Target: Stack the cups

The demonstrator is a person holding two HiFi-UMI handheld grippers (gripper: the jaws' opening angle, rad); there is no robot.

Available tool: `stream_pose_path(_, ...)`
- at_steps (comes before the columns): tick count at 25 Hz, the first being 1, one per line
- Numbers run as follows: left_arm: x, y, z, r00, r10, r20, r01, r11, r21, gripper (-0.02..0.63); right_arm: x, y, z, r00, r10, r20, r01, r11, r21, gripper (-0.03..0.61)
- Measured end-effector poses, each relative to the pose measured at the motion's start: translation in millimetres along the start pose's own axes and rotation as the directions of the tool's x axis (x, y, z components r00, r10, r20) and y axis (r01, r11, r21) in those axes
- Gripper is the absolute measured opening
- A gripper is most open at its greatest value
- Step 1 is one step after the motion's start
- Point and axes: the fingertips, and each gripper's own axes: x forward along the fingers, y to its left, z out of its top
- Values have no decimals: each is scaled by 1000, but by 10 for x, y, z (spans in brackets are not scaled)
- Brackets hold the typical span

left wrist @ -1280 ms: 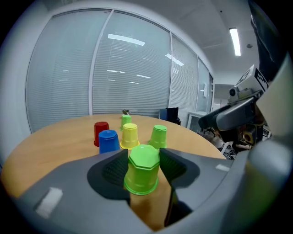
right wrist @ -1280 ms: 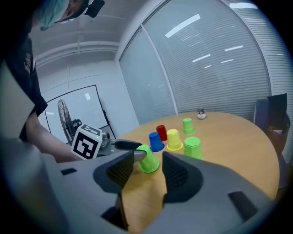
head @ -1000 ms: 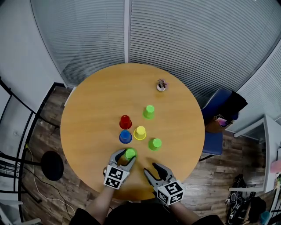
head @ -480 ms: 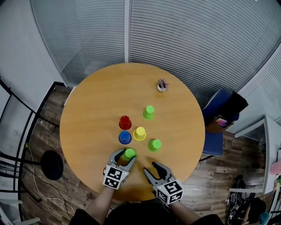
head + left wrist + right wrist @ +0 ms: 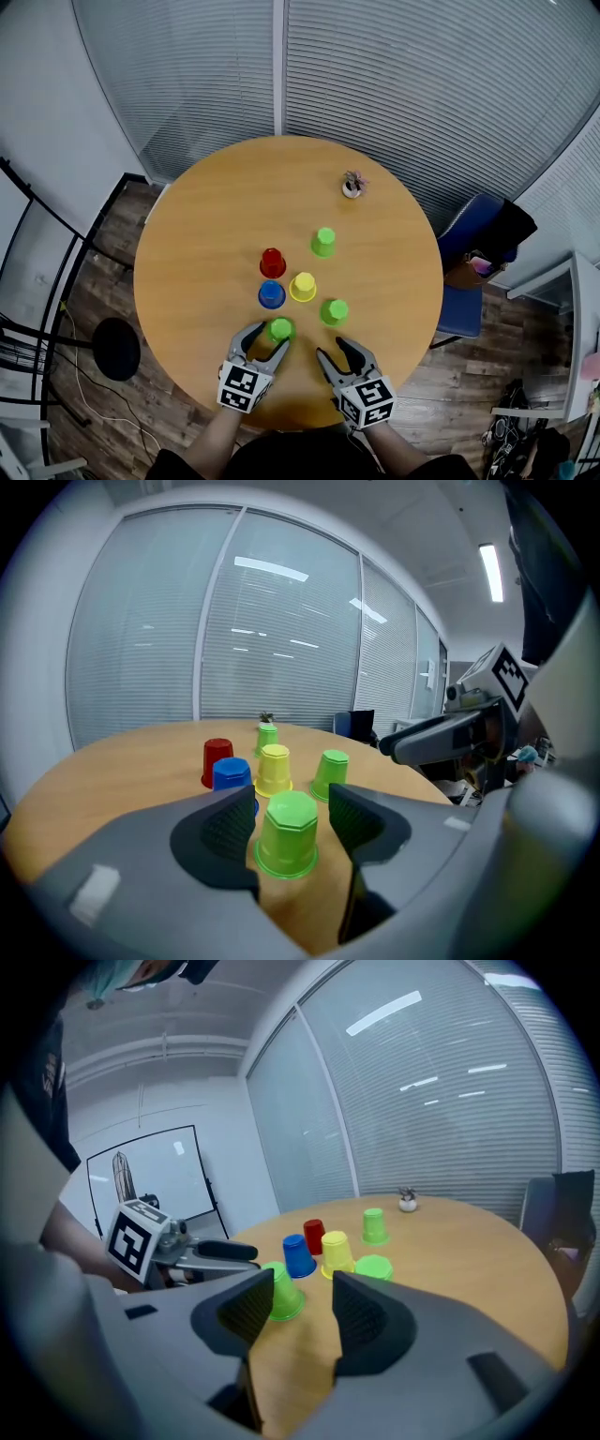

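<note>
Several upturned cups stand on the round wooden table [image 5: 206,225]: a red cup [image 5: 273,262], a blue cup [image 5: 271,294], a yellow cup [image 5: 303,286] and three green ones. The nearest green cup [image 5: 279,329] [image 5: 289,834] stands on the table between the jaws of my left gripper [image 5: 267,336] [image 5: 291,806]. Those jaws are opening, and a small gap shows on each side of the cup. My right gripper [image 5: 334,350] [image 5: 300,1302] is open and empty, just right of that cup and in front of the second green cup [image 5: 334,311]. The third green cup [image 5: 323,242] stands farther back.
A small potted plant [image 5: 352,185] sits near the table's far right edge. A blue chair [image 5: 478,234] with dark things on it stands to the right of the table. Window blinds close off the far side, and a black round stand base [image 5: 114,349] is on the floor at left.
The left gripper's jaws have parted a little around the nearest green cup, which still stands on the table. The right gripper has hardly moved.
</note>
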Motion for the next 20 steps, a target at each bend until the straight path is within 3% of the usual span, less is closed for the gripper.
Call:
stream_pose_path(12,-179,-345,224,999,-14,44,14,1000,10,233,244,-556,-26,990,-140,-14,138,987,-85,177)
stream_pose_path(20,-179,-584,251,997,-55,49,55,998,10,233,433,-762,-88,988,-149,-37,144,983,-114,210)
